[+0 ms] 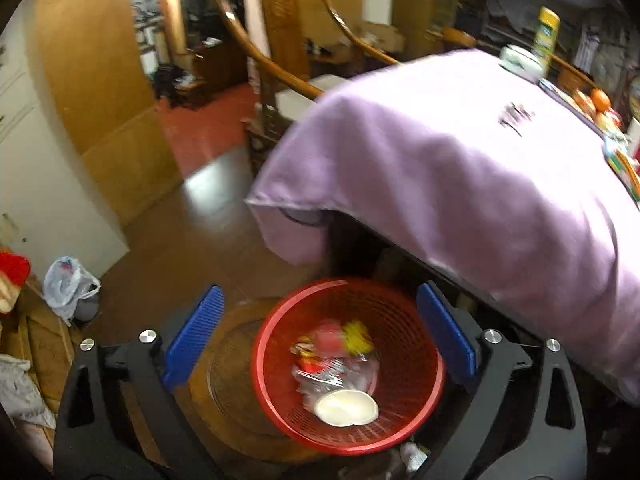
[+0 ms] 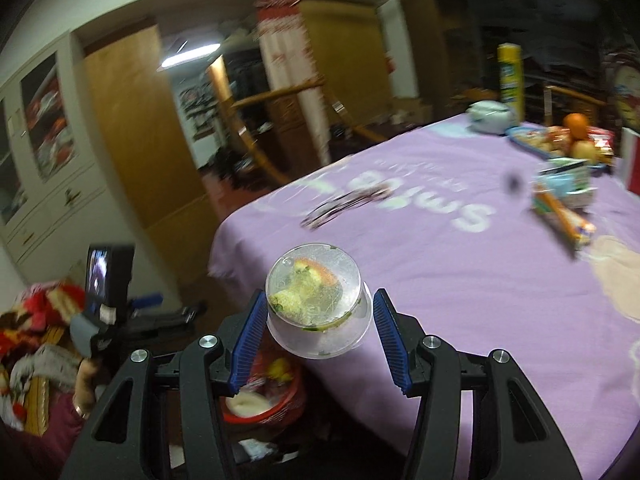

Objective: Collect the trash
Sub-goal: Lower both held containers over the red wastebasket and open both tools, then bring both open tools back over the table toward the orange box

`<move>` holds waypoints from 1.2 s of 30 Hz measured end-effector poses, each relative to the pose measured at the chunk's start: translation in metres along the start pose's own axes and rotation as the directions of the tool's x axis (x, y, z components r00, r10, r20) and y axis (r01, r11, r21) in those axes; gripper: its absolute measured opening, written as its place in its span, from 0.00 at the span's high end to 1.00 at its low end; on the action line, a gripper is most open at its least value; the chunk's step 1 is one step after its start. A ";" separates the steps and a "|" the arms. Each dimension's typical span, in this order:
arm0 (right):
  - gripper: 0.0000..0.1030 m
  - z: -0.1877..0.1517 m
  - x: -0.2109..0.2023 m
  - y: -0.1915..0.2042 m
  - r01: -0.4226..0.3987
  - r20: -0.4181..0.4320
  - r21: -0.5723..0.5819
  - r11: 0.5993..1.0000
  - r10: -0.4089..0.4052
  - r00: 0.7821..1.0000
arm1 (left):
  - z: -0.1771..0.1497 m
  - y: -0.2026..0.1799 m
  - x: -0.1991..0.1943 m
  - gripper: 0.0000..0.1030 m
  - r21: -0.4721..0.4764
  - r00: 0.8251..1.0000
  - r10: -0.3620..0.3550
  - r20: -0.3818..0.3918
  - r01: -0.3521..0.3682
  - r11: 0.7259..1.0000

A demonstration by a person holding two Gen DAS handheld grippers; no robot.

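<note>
- Left wrist view: red mesh basket (image 1: 348,364) on the floor beside the bench (image 1: 460,168), which is draped in a lilac cloth. It sits partly on a round wooden piece (image 1: 224,376).
- Inside the basket: a white dish-like lid (image 1: 346,407), crumpled clear film, and red and yellow wrappers (image 1: 336,340). Printing on the wrappers is too blurred to read.
- Dark lettering on the cloth near its top edge, smeared by motion; unreadable.
- Left gripper (image 1: 320,344): blue ribbed jaws spread wide, nothing between them. The basket shows between and below the jaws, touching neither.
- Also here: a thin plastic bag (image 1: 68,284) on the floor at left, and a wooden chair (image 1: 276,40) behind the bench.

- Right wrist view: clear plastic cup (image 2: 318,308) tilted with its round flat end toward the camera, walls smeared; inside, yellow-green food scraps and an orange-pink piece.
- Right gripper (image 2: 318,340): jaws released. The cup sits between them near the tips; the left jaw is at the cup's wall, with a visible gap on the right side. Whether the left jaw actually touches, I cannot tell.
- The cup is at the bench's near edge, above the basket (image 2: 276,400) seen below the jaws.
- White print on the cloth, upside down, reads roughly "Smile".
- Far end of the bench: a tall yellow can (image 2: 510,76) with an unreadable label, an orange (image 2: 576,125), and small boxes.
- The other handheld gripper (image 2: 108,300) is at lower left.
</note>
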State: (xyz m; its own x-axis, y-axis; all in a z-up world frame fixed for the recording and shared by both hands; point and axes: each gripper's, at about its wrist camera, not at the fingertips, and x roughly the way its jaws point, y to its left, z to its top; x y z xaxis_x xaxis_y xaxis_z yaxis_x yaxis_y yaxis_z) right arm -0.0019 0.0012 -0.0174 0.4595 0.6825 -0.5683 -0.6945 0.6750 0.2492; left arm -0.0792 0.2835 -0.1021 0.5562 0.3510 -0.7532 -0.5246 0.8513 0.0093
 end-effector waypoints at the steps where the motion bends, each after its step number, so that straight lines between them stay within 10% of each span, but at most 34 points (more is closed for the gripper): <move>1: 0.48 -0.001 0.007 0.006 -0.020 -0.021 -0.010 1.000 0.019 1.000 | 0.001 0.006 0.001 0.08 -0.017 1.000 0.011 0.006 -0.011 1.000; 14: 0.41 -0.004 0.102 0.097 -0.229 -0.270 -0.171 0.958 0.178 0.946 | -0.001 0.050 0.024 0.08 -0.091 0.997 0.071 -0.002 -0.071 0.993; 36: 0.37 0.018 0.037 0.000 -0.072 -0.052 -0.015 0.997 0.071 0.996 | 0.011 -0.013 -0.021 0.08 0.031 0.999 -0.020 0.034 0.019 0.999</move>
State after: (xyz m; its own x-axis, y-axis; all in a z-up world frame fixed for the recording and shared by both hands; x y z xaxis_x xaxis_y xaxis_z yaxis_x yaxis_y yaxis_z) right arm 0.0255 0.0315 -0.0242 0.3798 0.7134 -0.5889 -0.7338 0.6200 0.2779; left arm -0.0764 0.2697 -0.0792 0.5883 0.3471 -0.7303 -0.4936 0.8696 0.0157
